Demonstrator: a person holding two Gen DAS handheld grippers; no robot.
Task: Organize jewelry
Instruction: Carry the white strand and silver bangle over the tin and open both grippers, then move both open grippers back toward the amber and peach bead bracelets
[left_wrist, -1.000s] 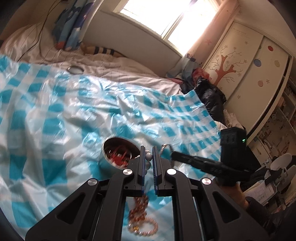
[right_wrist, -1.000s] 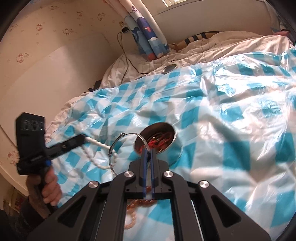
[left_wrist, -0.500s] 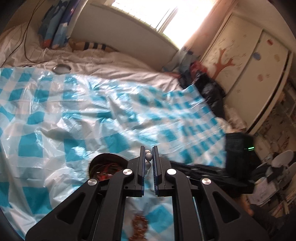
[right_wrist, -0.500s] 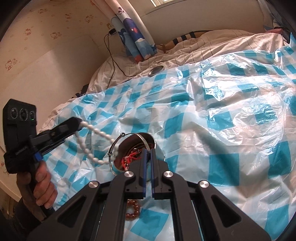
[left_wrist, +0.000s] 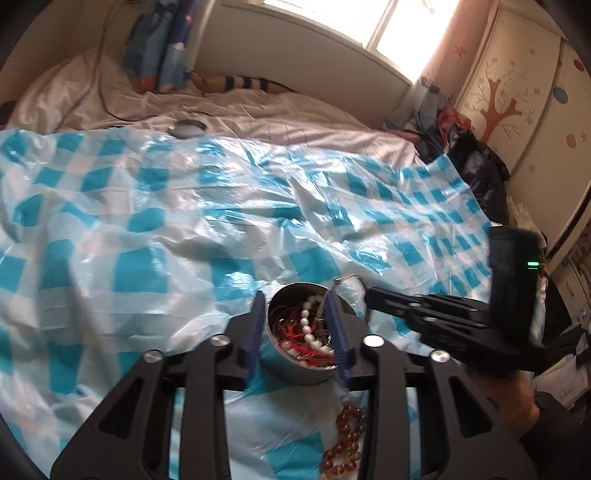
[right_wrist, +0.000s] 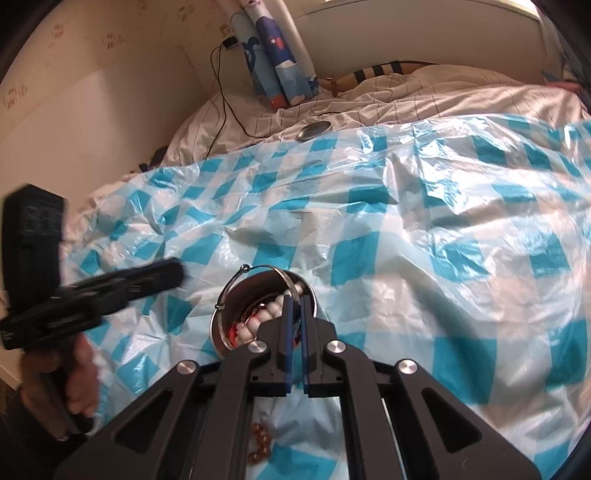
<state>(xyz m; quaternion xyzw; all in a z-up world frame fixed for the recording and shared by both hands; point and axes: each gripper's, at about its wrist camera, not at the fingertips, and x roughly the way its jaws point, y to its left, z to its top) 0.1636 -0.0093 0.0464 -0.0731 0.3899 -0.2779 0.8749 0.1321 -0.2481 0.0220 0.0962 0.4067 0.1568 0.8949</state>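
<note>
Left wrist view. Your left gripper (left_wrist: 297, 314) hangs over the round metal tin (left_wrist: 295, 363) on the blue-and-white checked plastic sheet (left_wrist: 147, 229). Its jaws have just been opening and now stand partly apart, one on either side of the tin's mouth, with nothing pressed between them. The white bead string (left_wrist: 308, 330) lies inside the tin on red pieces, its long axis running away from you along the gripper's line. An amber bead bracelet (left_wrist: 343, 446) lies on the sheet behind the tin, beneath the gripper frame. Your right gripper (left_wrist: 369, 295) enters from the right, its tip just beside the tin's far rim. The sheet ahead and to the left lies bare.

Right wrist view. Your right gripper (right_wrist: 293, 301) has its jaws nearly closed on a thin metal bangle (right_wrist: 255, 275), which stands on edge across the tin (right_wrist: 221, 332). The sheet (right_wrist: 443, 258) ahead and to the right is open; your left gripper (right_wrist: 173, 275) crosses at the left.
</note>
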